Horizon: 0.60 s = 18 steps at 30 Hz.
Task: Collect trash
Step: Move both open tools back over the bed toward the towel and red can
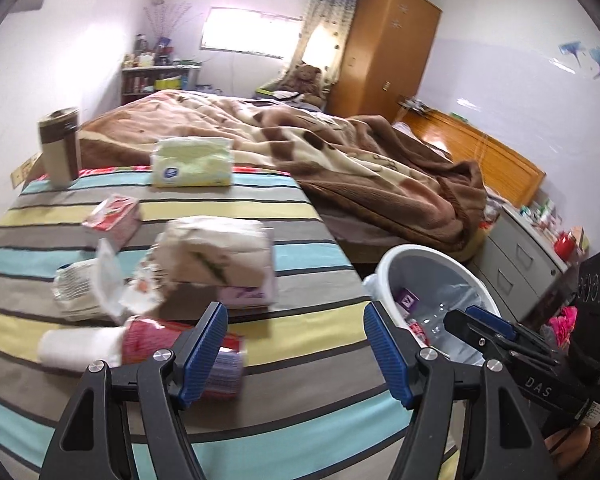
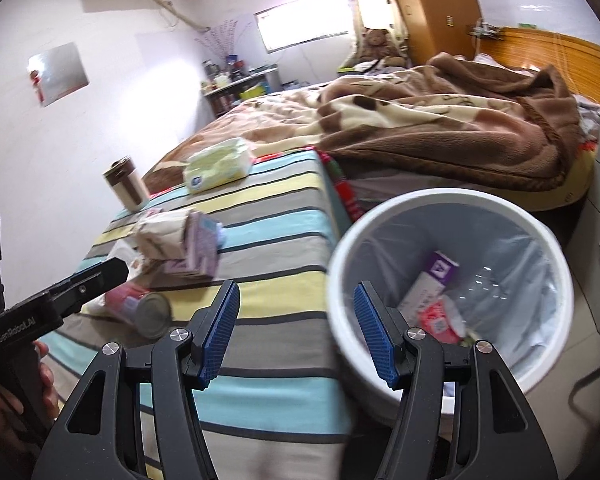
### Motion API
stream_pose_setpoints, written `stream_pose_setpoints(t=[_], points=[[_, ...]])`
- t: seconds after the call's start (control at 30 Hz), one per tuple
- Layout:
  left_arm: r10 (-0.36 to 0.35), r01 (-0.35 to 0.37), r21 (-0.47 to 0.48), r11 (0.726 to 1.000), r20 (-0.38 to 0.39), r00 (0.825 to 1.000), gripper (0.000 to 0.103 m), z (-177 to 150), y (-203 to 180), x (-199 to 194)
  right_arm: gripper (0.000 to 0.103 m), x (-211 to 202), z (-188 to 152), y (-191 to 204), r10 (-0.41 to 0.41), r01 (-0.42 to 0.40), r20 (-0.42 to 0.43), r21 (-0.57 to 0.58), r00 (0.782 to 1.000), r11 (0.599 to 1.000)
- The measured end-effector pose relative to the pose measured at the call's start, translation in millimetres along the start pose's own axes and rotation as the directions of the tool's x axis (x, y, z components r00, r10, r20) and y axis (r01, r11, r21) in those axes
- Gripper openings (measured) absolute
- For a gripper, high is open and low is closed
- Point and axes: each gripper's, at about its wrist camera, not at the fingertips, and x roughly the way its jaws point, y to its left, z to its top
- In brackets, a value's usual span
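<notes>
Though both claws (image 1: pixel 294 350) (image 2: pixel 296 334) gape empty, blurred litter (image 1: pixel 204 256), bin (image 2: pixel 452 208) contents half hidden.

A flat bedsheet (image 1: pixel 292 216) striped in teal, pale yellow, grey and thin black lines lies beside a round white plastic bin (image 2: pixel 380 216). Inside the bin a purple-and-white carton (image 2: pixel 436 276) lies. Behind the sheet, a plush brown-and-cream blanket (image 2: pixel 440 120).

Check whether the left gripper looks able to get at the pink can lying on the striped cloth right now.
Probably yes. The left gripper is open and empty, and the pink can lies on its side just beyond its left finger, with nothing stacked on it; the torn white wrapper sits behind, not across the approach.
</notes>
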Motion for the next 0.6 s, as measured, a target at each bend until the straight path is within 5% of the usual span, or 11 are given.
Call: stream_pose_setpoints(t=[0.6], points=[[0.176, -0.174, -0.140, 0.975, 0.000, 0.984, 0.070, -26, 130, -48, 0.067, 29, -8, 101, 0.160, -0.175, -0.075, -0.261, 0.984, 0.949]])
